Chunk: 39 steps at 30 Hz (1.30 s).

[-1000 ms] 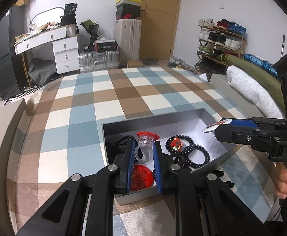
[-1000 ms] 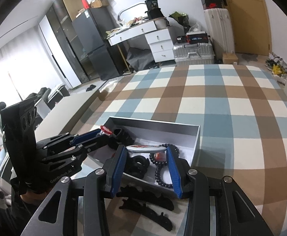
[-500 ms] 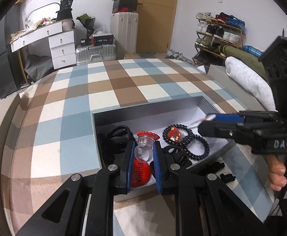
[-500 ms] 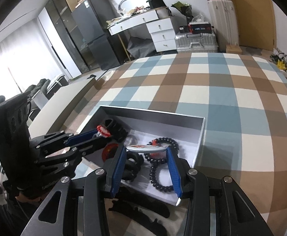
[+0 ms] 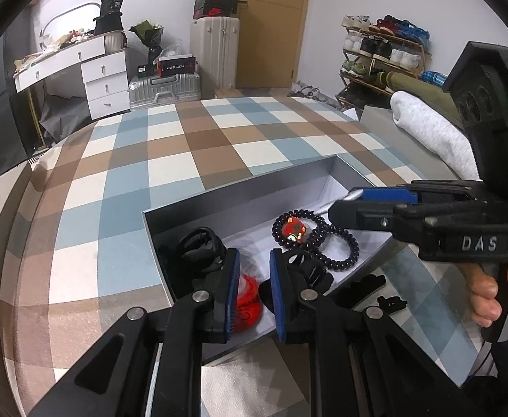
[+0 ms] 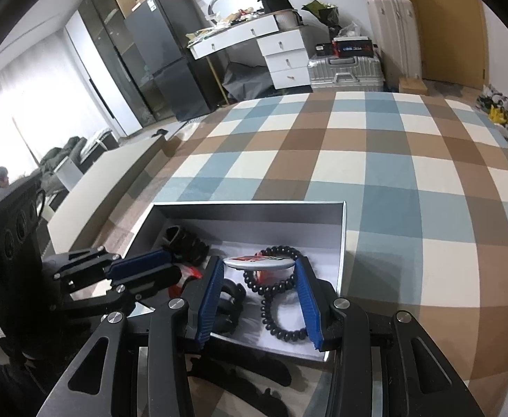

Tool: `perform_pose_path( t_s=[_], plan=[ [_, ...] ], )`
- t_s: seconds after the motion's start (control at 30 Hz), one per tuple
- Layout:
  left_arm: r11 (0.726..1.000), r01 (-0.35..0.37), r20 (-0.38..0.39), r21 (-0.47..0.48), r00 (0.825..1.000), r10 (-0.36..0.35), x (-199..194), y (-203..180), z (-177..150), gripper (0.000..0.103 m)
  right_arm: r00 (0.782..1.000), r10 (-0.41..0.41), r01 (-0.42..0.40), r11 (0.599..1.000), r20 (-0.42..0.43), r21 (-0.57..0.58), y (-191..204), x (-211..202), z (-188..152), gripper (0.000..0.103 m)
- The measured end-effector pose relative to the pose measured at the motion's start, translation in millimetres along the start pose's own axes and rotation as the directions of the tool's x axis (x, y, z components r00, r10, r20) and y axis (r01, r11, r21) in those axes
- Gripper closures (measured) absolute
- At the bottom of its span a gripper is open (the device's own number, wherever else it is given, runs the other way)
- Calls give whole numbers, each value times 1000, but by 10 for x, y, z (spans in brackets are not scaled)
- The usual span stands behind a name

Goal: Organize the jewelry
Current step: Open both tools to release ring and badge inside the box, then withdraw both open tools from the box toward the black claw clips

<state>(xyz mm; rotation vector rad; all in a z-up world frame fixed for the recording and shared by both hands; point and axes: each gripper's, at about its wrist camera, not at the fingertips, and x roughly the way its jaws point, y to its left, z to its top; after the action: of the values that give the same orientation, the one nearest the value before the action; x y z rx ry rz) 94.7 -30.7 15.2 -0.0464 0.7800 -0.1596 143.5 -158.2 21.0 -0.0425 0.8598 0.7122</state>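
Note:
An open grey box [image 5: 240,191] [image 6: 254,208] lies on a plaid cloth. Inside it are black bead bracelets [image 5: 344,246] [image 6: 281,312] around a red charm [image 5: 293,229], black hair clips [image 5: 198,243] and a red "China" badge [image 5: 250,309]. My left gripper [image 5: 254,260] [image 6: 175,267] hangs over the box's near left part, shut on a small clear piece with a red top [image 6: 187,272]. My right gripper [image 6: 259,267] [image 5: 351,201] is shut on a round white badge [image 6: 259,262] with red print, held flat above the bracelets.
More black hair clips [image 5: 365,285] [image 6: 247,371] lie on the cloth in front of the box. A person's hand [image 5: 486,292] holds the right gripper's handle. A rolled white blanket [image 5: 427,128] lies at the right. Desk, suitcases and shoe rack stand far behind.
The right gripper with the badge has shifted left, further in over the box. The box looks nearer in both views. Both grips are unchanged.

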Motion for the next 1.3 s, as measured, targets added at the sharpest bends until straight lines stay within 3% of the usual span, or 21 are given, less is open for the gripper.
perform_pose_path(
  t_s=[0.47,0.53,0.6,0.7,0.77,0.87,1.1,1.17,1.3],
  plan=[
    [999,22,17,-24,1000,-21,-99,26,-16,90,1000,-17,17,999,-1,-29,124,-53,-28,61],
    [999,27,28,-17,999,-26,-161,9,-27,89,1000,-24,25,999,16,-33,147,-125,-35,59],
    [1000,24,36,-15,999,-23,-215,0,-34,86,999,-33,35,999,41,-36,165,-230,-61,50],
    [999,23,51,-23,998,-22,-305,10,-64,67,996,-59,61,998,68,-28,167,-368,-107,37],
    [999,25,54,-42,998,-23,-354,28,-102,44,993,-79,79,997,88,-5,146,-467,-152,24],
    [998,8,42,-66,999,-5,-386,40,-150,28,990,-105,101,994,96,38,98,-557,-219,7],
    [998,-30,23,-52,999,31,-390,0,-308,11,990,-134,132,989,31,61,70,-554,-430,2],
    [998,-34,14,-46,999,35,-384,-2,-346,2,991,-136,134,989,18,64,65,-544,-494,2],
    [998,-45,11,-31,999,46,-380,5,-384,2,991,-132,132,989,-17,70,65,-439,-603,1]
  ],
)
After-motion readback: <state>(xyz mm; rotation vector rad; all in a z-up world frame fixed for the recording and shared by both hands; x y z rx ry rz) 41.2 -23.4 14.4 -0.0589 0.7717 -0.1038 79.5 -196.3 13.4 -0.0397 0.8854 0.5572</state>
